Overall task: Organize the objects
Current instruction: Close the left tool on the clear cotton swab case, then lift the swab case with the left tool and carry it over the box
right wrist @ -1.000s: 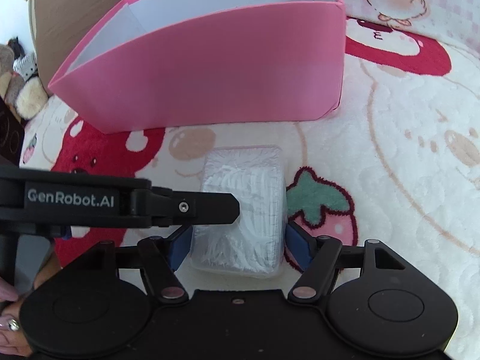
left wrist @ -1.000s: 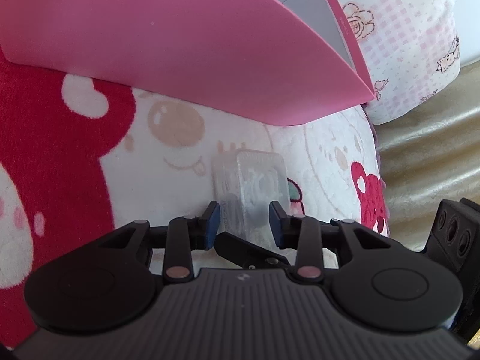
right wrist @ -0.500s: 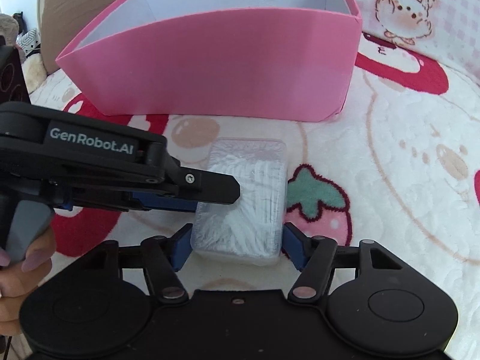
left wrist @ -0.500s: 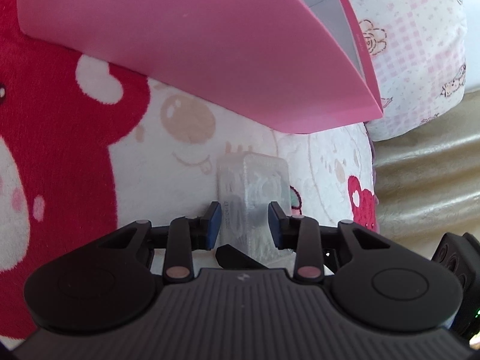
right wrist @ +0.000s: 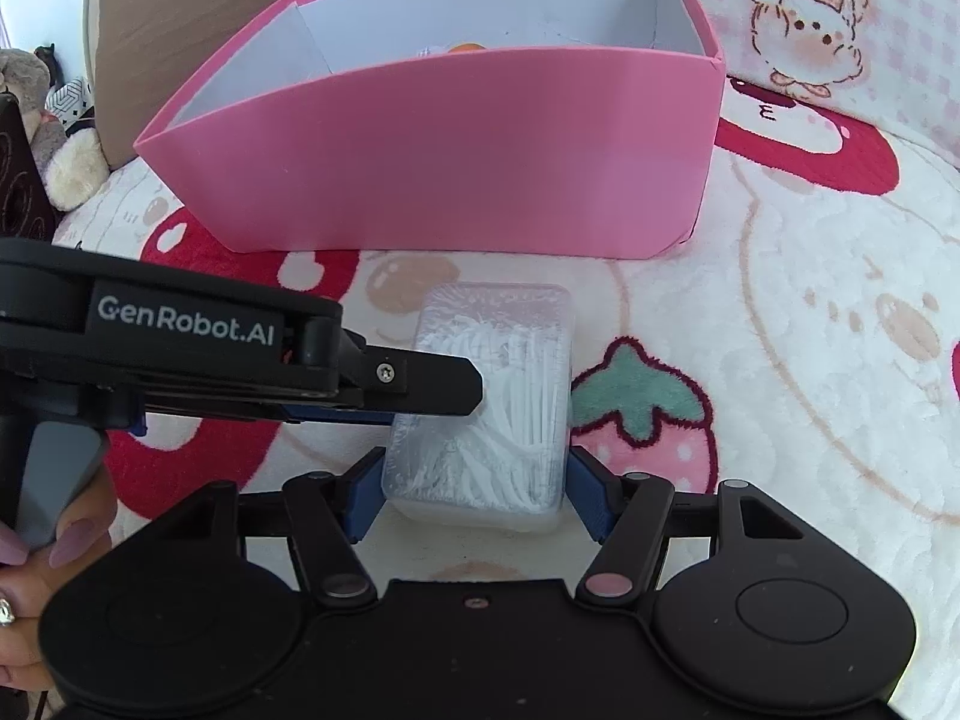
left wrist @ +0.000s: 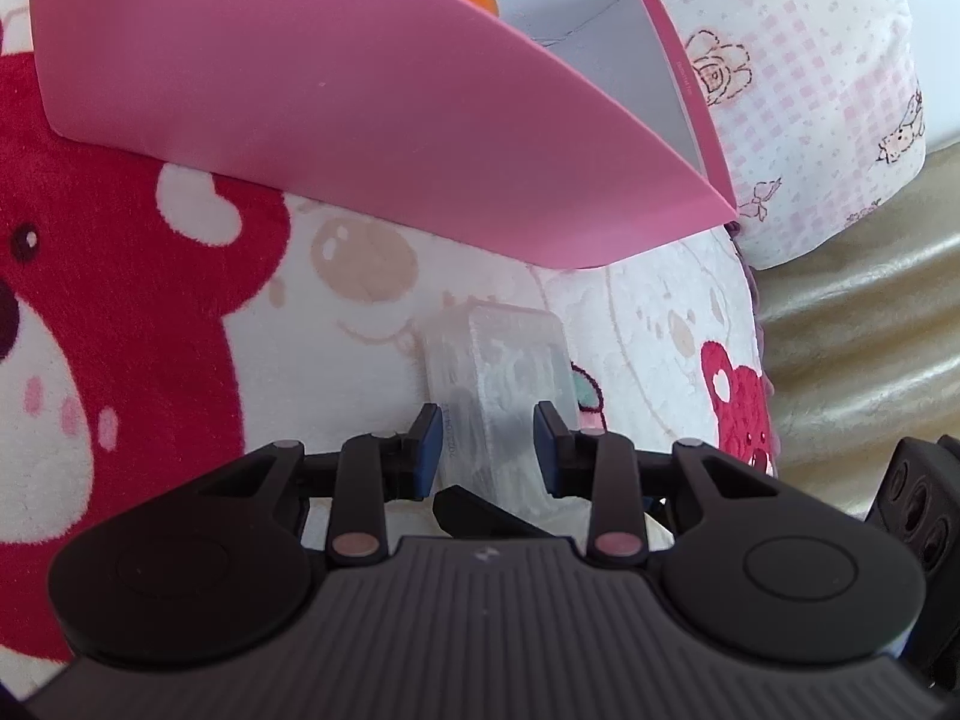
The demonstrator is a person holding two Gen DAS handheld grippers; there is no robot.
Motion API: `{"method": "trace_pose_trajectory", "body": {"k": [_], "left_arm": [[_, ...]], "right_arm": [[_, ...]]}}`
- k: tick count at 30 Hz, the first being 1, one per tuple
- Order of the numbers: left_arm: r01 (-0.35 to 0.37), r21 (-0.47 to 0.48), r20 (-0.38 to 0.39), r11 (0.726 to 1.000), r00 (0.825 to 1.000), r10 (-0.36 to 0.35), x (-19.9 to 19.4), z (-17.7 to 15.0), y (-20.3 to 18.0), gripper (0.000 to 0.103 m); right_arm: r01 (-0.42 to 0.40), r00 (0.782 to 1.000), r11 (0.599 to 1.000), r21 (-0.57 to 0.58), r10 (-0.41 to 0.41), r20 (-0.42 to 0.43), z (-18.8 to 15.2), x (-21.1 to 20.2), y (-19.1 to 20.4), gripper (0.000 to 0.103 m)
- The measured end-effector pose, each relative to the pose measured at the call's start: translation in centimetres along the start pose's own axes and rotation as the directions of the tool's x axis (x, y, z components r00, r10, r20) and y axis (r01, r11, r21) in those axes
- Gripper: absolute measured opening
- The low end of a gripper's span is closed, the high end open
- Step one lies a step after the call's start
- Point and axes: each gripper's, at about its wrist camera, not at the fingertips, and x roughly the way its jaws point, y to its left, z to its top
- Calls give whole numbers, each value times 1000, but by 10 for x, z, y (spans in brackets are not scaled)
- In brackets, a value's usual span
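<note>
A clear plastic box of white floss picks (right wrist: 486, 402) lies on the cartoon blanket in front of a pink open box (right wrist: 456, 150). My right gripper (right wrist: 474, 495) grips its near end, blue pads pressed on both long sides. My left gripper (left wrist: 487, 443) comes in from the left and holds the same clear box (left wrist: 504, 378) top and bottom; its upper finger (right wrist: 414, 381) lies across the lid. An orange item (right wrist: 468, 49) lies inside the pink box (left wrist: 360, 120).
The blanket with red bears and a strawberry (right wrist: 642, 402) covers the surface. A pink checked pillow (left wrist: 810, 90) lies behind the pink box. A brown cushion (right wrist: 180, 18) and plush toys (right wrist: 54, 138) stand at the far left. A golden cover (left wrist: 858, 348) borders the blanket.
Both grippers have risen with the clear box, so the pink box's inside now shows. The left gripper has slid further over the lid.
</note>
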Motion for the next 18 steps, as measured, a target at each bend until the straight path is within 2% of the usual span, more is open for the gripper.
{"method": "trace_pose_trajectory", "body": {"k": [6, 10, 18], "left_arm": [[-31, 41, 7, 999, 1000, 30, -3, -1, -10, 32], [-20, 33, 12, 999, 1000, 20, -11, -2, -13, 32], [-34, 81, 25, 996, 999, 32, -30, -9, -25, 32]], "right_arm": [[5, 1000, 1000, 18, -5, -9, -3, -4, 1, 68], [8, 1000, 1000, 17, -8, 3, -1, -9, 5, 68], [-16, 1000, 1000, 23, 15, 15, -6, -34, 17, 68]]}}
